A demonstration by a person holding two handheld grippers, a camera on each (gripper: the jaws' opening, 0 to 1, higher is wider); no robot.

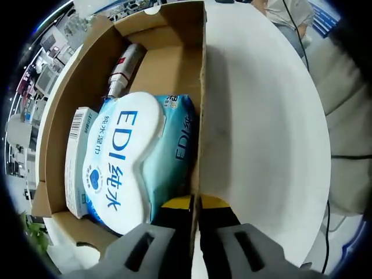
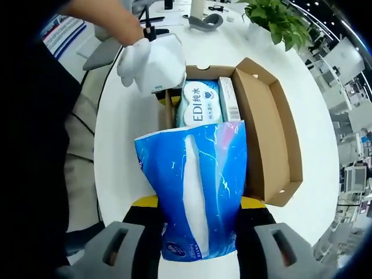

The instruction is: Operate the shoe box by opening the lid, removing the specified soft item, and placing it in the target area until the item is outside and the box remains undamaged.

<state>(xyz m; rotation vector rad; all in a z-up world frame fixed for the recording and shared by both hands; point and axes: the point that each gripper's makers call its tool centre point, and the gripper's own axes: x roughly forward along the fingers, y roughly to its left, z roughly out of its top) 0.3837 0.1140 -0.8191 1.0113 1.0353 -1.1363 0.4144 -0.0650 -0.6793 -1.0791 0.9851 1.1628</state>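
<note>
The brown cardboard shoe box (image 1: 168,64) lies open on a white round table (image 1: 261,116). Inside are a blue-and-white "EDI" wipes pack (image 1: 125,157), a slim white carton (image 1: 78,157) and a silver-and-red cylinder (image 1: 125,70). My left gripper (image 1: 196,203) is shut on the box's side wall, yellow tips on either face of it. My right gripper (image 2: 199,202) is shut on a soft blue tissue pack (image 2: 195,186), held up over the near end of the shoe box (image 2: 261,116). Beyond it I see the wipes pack (image 2: 200,104) and the white carton (image 2: 228,99).
The box lid (image 2: 282,145) stands folded open on the right in the right gripper view. A white-gloved hand (image 2: 151,61) holds the left gripper at the box's far left wall. A potted plant (image 2: 279,20) stands at the table's far side. Bare table (image 2: 128,145) lies left of the box.
</note>
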